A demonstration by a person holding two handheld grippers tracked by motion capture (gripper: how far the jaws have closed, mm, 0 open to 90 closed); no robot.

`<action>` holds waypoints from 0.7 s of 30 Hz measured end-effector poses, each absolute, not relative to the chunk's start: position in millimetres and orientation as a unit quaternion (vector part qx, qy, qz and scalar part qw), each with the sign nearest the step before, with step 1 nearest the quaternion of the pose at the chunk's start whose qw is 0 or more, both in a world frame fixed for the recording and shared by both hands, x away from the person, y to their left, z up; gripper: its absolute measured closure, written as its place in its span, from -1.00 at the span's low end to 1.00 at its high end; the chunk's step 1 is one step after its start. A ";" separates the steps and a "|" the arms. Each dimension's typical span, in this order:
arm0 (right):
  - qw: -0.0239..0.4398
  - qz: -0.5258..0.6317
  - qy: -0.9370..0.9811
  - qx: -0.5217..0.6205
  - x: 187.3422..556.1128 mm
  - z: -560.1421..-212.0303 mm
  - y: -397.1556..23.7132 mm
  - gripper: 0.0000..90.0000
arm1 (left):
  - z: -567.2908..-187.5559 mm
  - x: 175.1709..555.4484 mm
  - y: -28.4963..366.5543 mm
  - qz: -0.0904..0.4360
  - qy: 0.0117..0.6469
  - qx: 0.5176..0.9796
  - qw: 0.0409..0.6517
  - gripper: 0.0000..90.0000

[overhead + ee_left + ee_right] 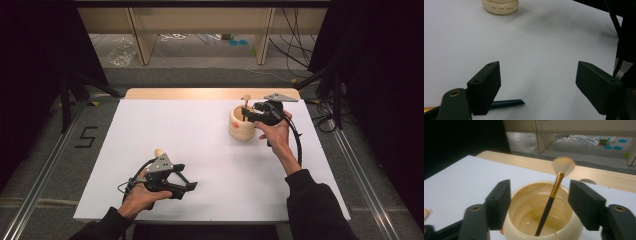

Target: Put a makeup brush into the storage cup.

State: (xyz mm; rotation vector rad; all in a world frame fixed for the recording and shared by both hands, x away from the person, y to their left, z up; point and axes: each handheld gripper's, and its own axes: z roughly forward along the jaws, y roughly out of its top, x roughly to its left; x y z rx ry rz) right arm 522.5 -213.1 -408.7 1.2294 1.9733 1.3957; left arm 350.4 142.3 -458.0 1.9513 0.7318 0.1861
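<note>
Right, the big white board [210,150] carries everything, lying over the wooden table [210,93] whose bare strip shows along the far edge. Toward the board's far right corner stands the cream pot [241,125], and that is where the work sits: a makeup brush [550,205] stands in it, dark handle down against the pot's floor, gold collar and pale fan of bristles leaning up over the far rim. My guess is the pot serves as a holder, so the brush is parked upright, bristles clear of the board.

The right gripper [539,202] hovers at the pot's mouth, jaws spread wide on either side of the brush, pads not touching it, so nothing is gripped there. Held just above the rim like that, it looks ready either to back away or to take the handle.

Down near the board's near left edge the left gripper [537,85] waits, low over the board, jaws wide apart and empty. A thin dark stick [507,102] lies on the board just under its jaws, and a small pale wooden tip [158,152] peeks out just beyond that hand; what it belongs to I cannot tell.
</note>
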 end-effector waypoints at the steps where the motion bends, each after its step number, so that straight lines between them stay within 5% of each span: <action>1: 0.207 0.500 0.712 0.447 520.4 -407.2 -213.5 -0.29 | -457.6 351.4 143.0 0.080 0.297 0.809 0.501 -0.55; 9: 0.210 0.505 0.710 0.444 499.7 -399.5 -211.4 -0.47 | -457.6 353.2 144.9 0.083 0.304 0.803 0.506 -0.55; 21: 0.211 0.515 0.717 0.419 467.5 -394.7 -204.3 -0.48 | -455.0 354.3 147.8 0.090 0.315 0.793 0.514 -0.55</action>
